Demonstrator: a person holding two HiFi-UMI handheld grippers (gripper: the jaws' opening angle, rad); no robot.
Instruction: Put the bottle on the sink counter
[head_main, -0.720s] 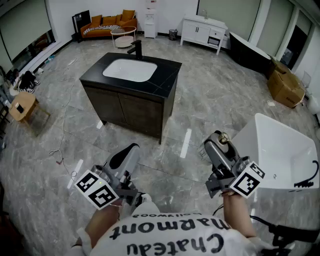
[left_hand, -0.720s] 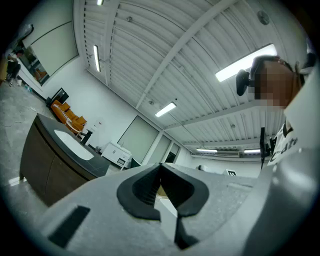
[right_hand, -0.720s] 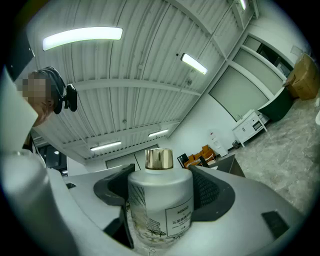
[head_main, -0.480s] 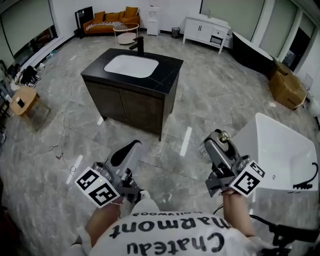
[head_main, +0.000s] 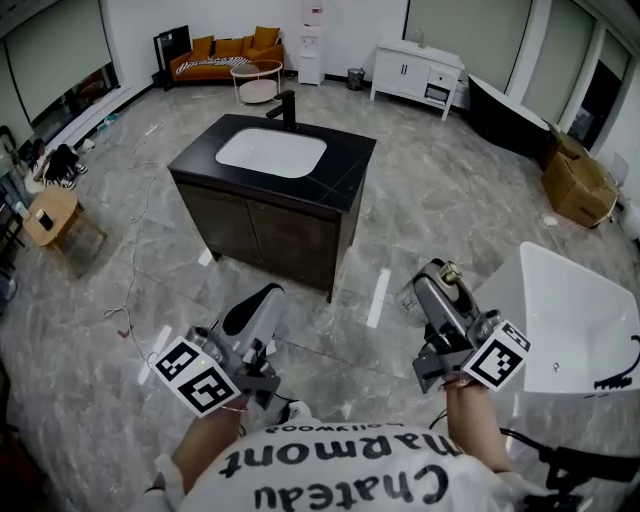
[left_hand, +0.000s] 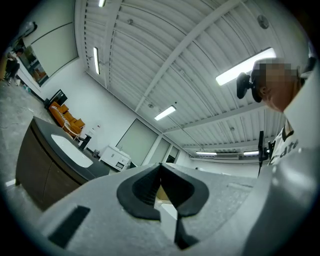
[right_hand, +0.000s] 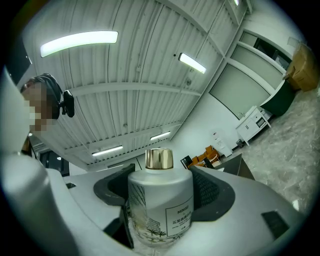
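Note:
The bottle (right_hand: 161, 205) is frosted white with a gold cap (head_main: 446, 272) and a printed label. It stands upright between the jaws of my right gripper (head_main: 432, 290), which is shut on its body (right_hand: 161, 200). My left gripper (head_main: 252, 318) is held low at the left, shut and empty, its pads meeting (left_hand: 160, 184). The sink counter (head_main: 340, 180) is a black-topped dark cabinet with a white basin (head_main: 270, 152) and a black faucet (head_main: 288, 108). It stands on the floor ahead of both grippers, well apart from them, and shows at the left of the left gripper view (left_hand: 47, 131).
A white bathtub (head_main: 540, 290) stands close on the right of the right gripper. Cardboard boxes (head_main: 578, 185) sit at the far right, a white cabinet (head_main: 420, 68) and an orange sofa (head_main: 222, 50) at the back. A wooden stool (head_main: 50, 215) and a floor cable (head_main: 128, 290) lie left.
The sink counter has come lower and nearer in the head view, and the bathtub has slid right. Both grippers keep their places, the bottle still held in the right one.

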